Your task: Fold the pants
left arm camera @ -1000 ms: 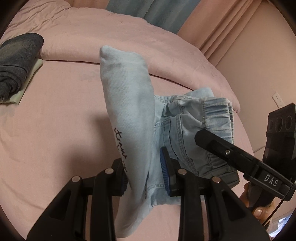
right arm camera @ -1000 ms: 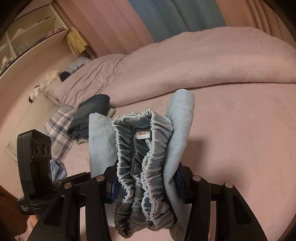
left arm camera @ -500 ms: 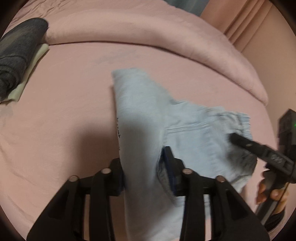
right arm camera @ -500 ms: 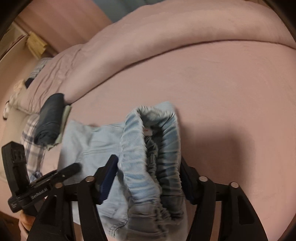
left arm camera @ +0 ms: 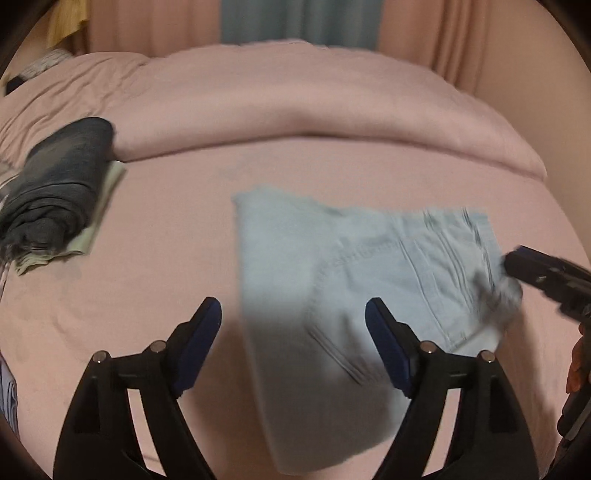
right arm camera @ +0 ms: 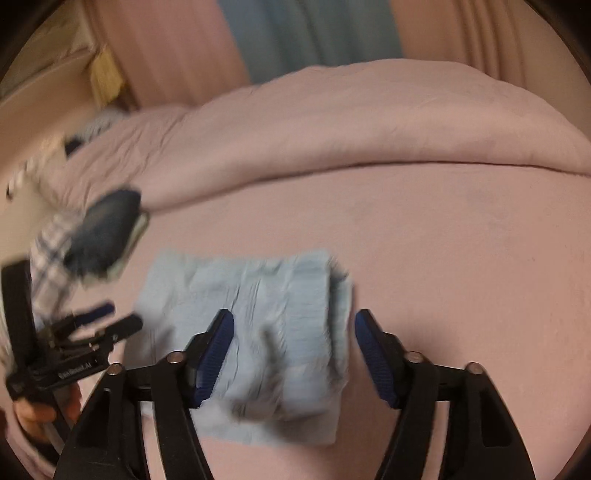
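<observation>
left gripper (left arm camera: pixel 293 325) released, jaws wide | right gripper (right arm camera: pixel 294 345) also let go | folded light-blue denim pants (left arm camera: pixel 332 295) dropped mid-frame onto pink bedsheet (left arm camera: pixel 166 229) (fold apparently complete)

A pink bed sheet (left arm camera: pixel 166 258) covers the mattress. Along its far edge lies a pink duvet (left arm camera: pixel 295 99), bunched into a long thick roll that runs from the left edge to the right edge. At the left edge of the bed, touching the duvet's fold, a dark folded garment (left arm camera: pixel 59 177) rests on a pale green cloth (left arm camera: pixel 99 206) that pokes out beneath it on the near and right sides. A plaid cloth (right arm camera: pixel 51 254) lies just left of that pile. Behind the bed hang pink curtains (left arm camera: pixel 155 26) with a blue-grey curtain (left arm camera: pixel 299 20) between them. A yellow item (right arm camera: pixel 107 74) sits by the far left wall; it is too blurred to identify.
</observation>
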`<action>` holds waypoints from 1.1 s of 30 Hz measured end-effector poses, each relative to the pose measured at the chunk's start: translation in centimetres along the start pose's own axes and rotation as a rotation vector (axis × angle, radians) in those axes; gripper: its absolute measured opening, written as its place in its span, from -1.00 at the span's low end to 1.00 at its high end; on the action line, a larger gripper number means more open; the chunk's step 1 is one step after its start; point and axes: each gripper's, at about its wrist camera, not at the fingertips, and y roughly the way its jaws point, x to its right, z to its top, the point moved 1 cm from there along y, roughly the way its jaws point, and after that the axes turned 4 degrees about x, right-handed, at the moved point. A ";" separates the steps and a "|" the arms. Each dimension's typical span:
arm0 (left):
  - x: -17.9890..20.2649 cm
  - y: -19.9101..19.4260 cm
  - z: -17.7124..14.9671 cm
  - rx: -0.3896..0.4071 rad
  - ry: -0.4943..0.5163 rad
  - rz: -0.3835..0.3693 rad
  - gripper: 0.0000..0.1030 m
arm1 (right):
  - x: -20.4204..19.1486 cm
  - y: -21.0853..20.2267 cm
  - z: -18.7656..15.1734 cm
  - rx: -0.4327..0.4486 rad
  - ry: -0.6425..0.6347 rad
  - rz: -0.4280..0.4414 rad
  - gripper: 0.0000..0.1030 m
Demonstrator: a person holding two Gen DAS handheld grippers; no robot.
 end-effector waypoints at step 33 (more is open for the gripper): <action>4.5 -13.1 -3.6 0.027 -0.059 0.122 0.98 | -6.3 -9.8 -2.8 0.061 -0.053 -0.067 0.74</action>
